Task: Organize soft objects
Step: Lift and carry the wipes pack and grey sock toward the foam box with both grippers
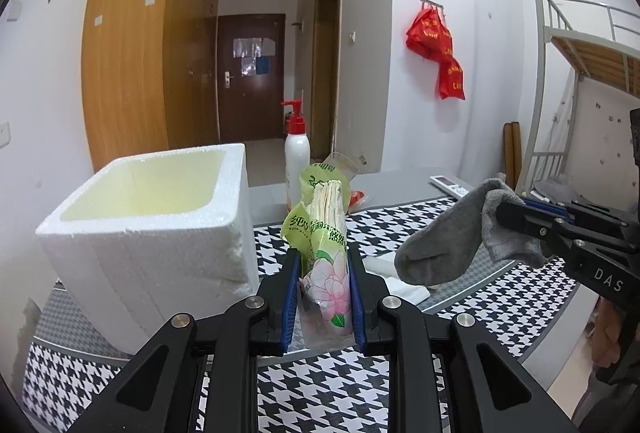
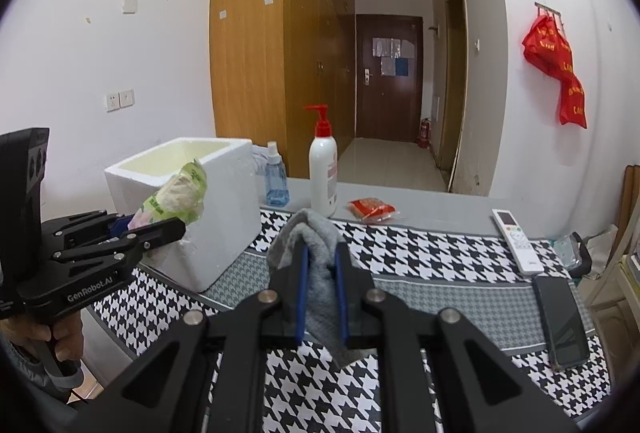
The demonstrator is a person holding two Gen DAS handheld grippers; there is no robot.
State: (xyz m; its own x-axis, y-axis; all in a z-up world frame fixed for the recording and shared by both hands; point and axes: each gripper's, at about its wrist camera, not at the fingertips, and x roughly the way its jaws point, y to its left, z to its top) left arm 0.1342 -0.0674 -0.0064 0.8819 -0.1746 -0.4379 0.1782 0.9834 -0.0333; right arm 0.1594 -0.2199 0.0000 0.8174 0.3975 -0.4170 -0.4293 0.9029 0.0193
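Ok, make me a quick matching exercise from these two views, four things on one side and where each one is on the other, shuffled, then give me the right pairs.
Things:
1. grey sock
2. tissue pack
3. remote control
4. foam box

Places:
A. lying on the table near its right side
B. clamped in the left gripper
C. standing open-topped on the table's left side
D. clamped in the right gripper

Pairs: 1-D, 2-B, 3-A, 4-C
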